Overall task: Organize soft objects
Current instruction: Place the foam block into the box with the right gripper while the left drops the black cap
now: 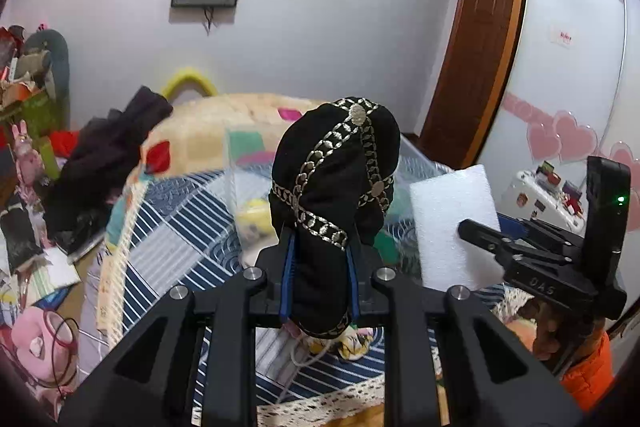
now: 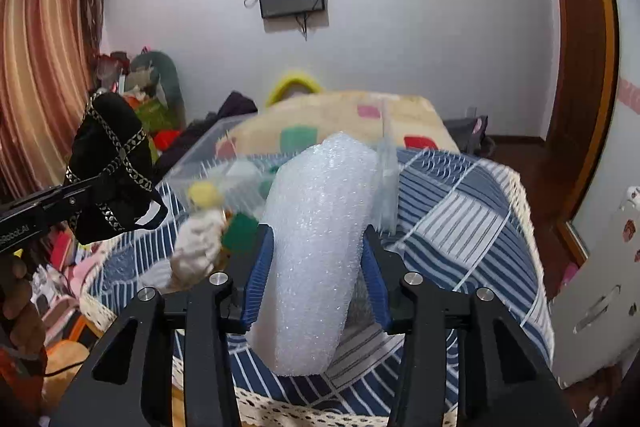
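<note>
My left gripper (image 1: 320, 251) is shut on a black cloth cap with gold braid (image 1: 336, 163), held up above the bed; the cap also shows in the right wrist view (image 2: 110, 167). My right gripper (image 2: 318, 251) is shut on a white foam block (image 2: 316, 243), also held above the bed; the block shows in the left wrist view (image 1: 452, 223) to the right of the cap. A clear plastic bin (image 2: 208, 155) stands on the bed behind both, with a yellow and white soft toy (image 2: 204, 227) and green items inside.
The bed carries a blue and white patchwork cover (image 2: 460, 211) with a lace edge and a beige blanket (image 2: 344, 115) at the far end. Dark clothes (image 1: 108, 163) lie at the bed's left. Clutter fills the floor at left. A wardrobe (image 1: 568, 59) stands at right.
</note>
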Demonstrator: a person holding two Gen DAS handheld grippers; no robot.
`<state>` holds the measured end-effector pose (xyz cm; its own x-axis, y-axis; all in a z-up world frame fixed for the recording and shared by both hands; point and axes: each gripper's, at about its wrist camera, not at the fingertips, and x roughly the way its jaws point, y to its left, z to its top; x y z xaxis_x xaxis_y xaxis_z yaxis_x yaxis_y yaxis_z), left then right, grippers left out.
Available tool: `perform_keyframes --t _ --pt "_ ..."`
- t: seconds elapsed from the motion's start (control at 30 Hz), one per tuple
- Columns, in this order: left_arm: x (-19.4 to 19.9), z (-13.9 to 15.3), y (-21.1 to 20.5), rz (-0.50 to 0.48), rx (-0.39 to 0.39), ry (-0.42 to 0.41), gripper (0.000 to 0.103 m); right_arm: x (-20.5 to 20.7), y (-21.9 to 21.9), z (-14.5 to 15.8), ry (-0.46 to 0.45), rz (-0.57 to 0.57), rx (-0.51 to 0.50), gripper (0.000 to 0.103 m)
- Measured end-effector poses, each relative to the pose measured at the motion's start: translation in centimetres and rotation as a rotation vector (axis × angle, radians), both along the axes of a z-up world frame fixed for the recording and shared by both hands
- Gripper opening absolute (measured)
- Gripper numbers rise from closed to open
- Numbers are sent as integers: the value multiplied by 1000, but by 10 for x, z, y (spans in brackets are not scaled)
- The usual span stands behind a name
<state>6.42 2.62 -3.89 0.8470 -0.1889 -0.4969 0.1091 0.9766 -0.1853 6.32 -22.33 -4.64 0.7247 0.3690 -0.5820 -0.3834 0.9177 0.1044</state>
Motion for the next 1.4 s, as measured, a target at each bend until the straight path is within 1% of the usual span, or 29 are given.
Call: perform_keyframes --t 0.23,0.4,0.63,0.8,1.0,1.1,1.17,1.23,1.37,1.4 --pt "11 21 13 21 -17 -59 21 14 -3 29 -87 -30 42 39" --pt "31 27 17 9 -39 -56 21 32 1 40 -131 -50 59 39" --pt "68 21 14 44 14 -49 21 57 18 43 -159 -59 55 39" --pt "102 8 9 50 44 -6 21 80 36 33 -123 -35 42 39" --pt "136 -12 2 8 29 66 21 99 48 10 -41 -3 8 39" --pt "149 -22 -3 0 46 95 21 105 51 -2 7 18 4 38" --pt "156 -30 -7 -3 63 120 21 109 53 -5 28 26 0 38" --pt "162 -38 -9 -8 63 146 21 111 55 -7 45 36 -7 37" --pt "169 -49 -8 -3 53 187 22 116 60 -12 68 42 -62 35" --pt "170 -50 -7 2 53 194 23 116 61 -15 73 34 -84 35"
